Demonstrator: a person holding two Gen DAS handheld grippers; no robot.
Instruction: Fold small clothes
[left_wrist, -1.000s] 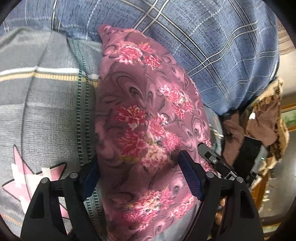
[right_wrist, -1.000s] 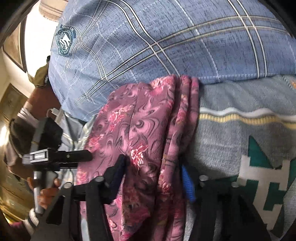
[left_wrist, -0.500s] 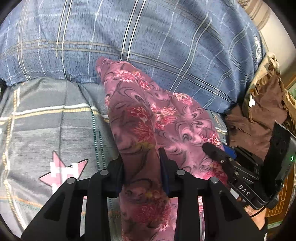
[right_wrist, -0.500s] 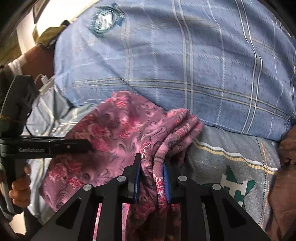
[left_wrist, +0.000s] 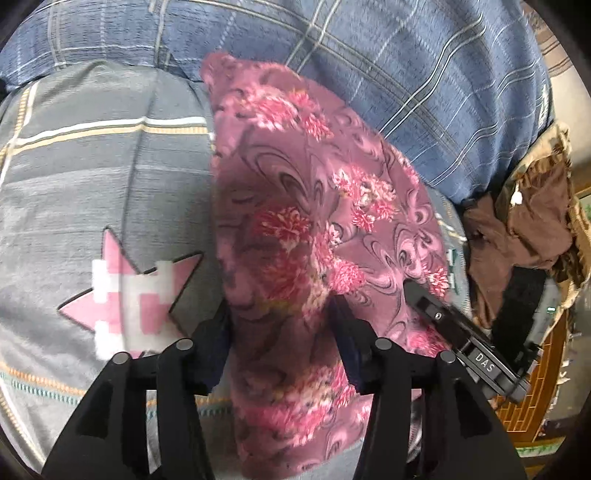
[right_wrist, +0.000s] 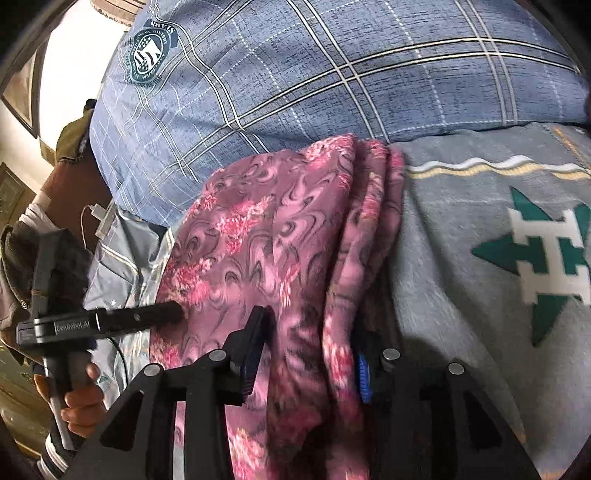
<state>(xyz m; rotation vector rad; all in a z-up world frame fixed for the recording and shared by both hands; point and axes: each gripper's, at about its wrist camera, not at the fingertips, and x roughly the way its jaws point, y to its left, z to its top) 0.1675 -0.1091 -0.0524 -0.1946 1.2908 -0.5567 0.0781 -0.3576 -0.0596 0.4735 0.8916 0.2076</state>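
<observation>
Both jaws look parted now: the left hand-held gripper (left_wrist: 280, 343) and right hand-held gripper (right_wrist: 306, 354) each straddle the near end of the pink floral garment (left_wrist: 310, 229) without pinching it. Its long axis runs straight away from both, toward the blue plaid pillow (right_wrist: 332, 74). It lies on a grey bed blanket (left_wrist: 103, 184); brown clothes (left_wrist: 517, 229) are heaped off to the side.
</observation>
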